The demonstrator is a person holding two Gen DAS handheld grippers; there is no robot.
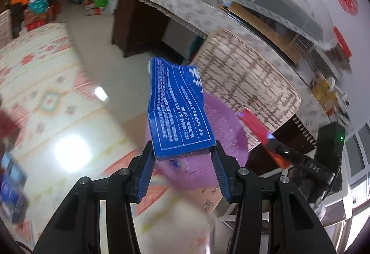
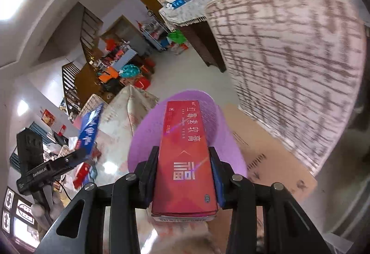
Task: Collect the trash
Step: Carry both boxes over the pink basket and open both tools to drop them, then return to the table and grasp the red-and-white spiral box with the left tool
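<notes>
My left gripper (image 1: 183, 150) is shut on a flattened blue carton (image 1: 178, 110) with white print, held in the air above a purple plastic bin (image 1: 226, 136). My right gripper (image 2: 183, 157) is shut on a long red box (image 2: 185, 161) with white characters, held over the same purple bin (image 2: 143, 143). The right gripper with its red box shows at the right of the left wrist view (image 1: 261, 136). The left gripper's blue carton shows at the left of the right wrist view (image 2: 89, 129).
A patterned floor mat (image 1: 41, 96) lies to the left. A cloth-covered table (image 1: 245, 78) stands close to the right of the bin. A flat cardboard sheet (image 2: 266, 152) lies under the bin. More small boxes (image 1: 11, 189) sit at the left edge.
</notes>
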